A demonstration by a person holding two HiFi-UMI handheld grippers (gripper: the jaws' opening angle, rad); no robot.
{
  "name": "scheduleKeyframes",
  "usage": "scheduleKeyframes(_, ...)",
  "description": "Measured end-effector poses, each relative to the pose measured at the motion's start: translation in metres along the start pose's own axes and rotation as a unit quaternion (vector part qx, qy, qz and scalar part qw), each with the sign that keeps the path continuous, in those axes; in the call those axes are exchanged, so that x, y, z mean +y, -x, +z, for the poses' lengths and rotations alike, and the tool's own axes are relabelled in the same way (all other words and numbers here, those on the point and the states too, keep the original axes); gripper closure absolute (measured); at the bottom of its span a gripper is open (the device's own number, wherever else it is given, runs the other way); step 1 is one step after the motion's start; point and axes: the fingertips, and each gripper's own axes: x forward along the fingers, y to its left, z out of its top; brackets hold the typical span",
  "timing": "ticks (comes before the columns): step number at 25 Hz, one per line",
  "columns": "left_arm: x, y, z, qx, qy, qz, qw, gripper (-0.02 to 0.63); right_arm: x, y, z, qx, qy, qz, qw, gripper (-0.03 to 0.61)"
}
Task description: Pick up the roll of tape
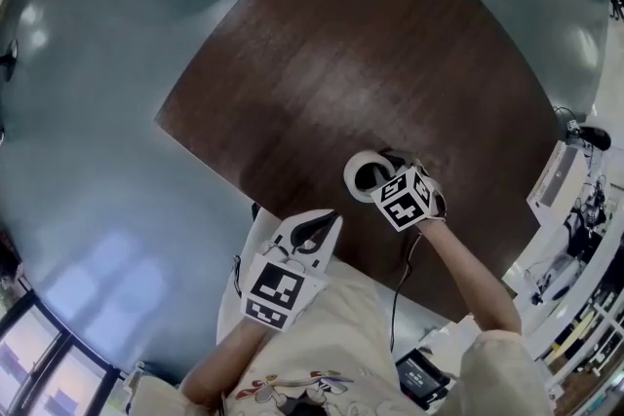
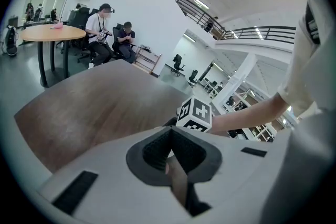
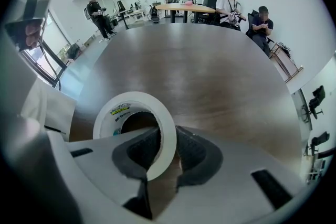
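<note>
The roll of tape (image 1: 354,173) is white and stands on its edge on the dark wooden table (image 1: 341,63), near the table's front edge. My right gripper (image 1: 383,173) comes down on it steeply from above. In the right gripper view the roll of tape (image 3: 131,107) has its wall between the two dark pads, one inside the ring and one outside, and both press on it. That puts the right gripper (image 3: 167,145) shut on the roll. My left gripper (image 1: 333,218) hangs at the table's near edge, its jaws together and holding nothing. The left gripper (image 2: 170,131) looks across the table towards the right gripper's marker cube (image 2: 194,114).
Grey floor (image 1: 107,161) surrounds the table on the left and far sides. A round wooden table (image 2: 50,33) stands further off, with seated people (image 2: 100,29) beside it. Desks and office gear (image 1: 570,180) stand to the right.
</note>
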Motion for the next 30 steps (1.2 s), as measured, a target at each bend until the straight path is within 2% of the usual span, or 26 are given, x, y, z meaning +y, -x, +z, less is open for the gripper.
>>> scheduleKeyframes(7,0.000,0.008,-0.004,-0.008,0.002,0.005,1.0000,0.609,0.002,-0.003,-0.001,0.020,0.006,-0.006,1.000,0.491)
scheduleKeyframes(10,0.000,0.012,-0.003,-0.013,-0.001,0.005,0.9999,0.609,0.000,-0.002,0.001,0.012,-0.004,-0.015,1.000,0.492)
scheduleKeyframes(15,-0.005,0.020,-0.001,-0.019,-0.009,0.006,0.9998,0.609,-0.003,0.017,0.008,-0.032,-0.028,-0.045,0.998,0.491)
scheduleKeyframes(21,-0.017,0.037,0.000,-0.027,-0.024,0.001,0.9994,0.609,0.004,0.058,0.025,-0.091,-0.066,-0.054,0.992,0.491)
scheduleKeyframes(30,-0.027,0.062,0.016,-0.034,-0.060,-0.003,0.9976,0.609,0.023,0.138,0.054,-0.199,-0.140,-0.048,0.969,0.491)
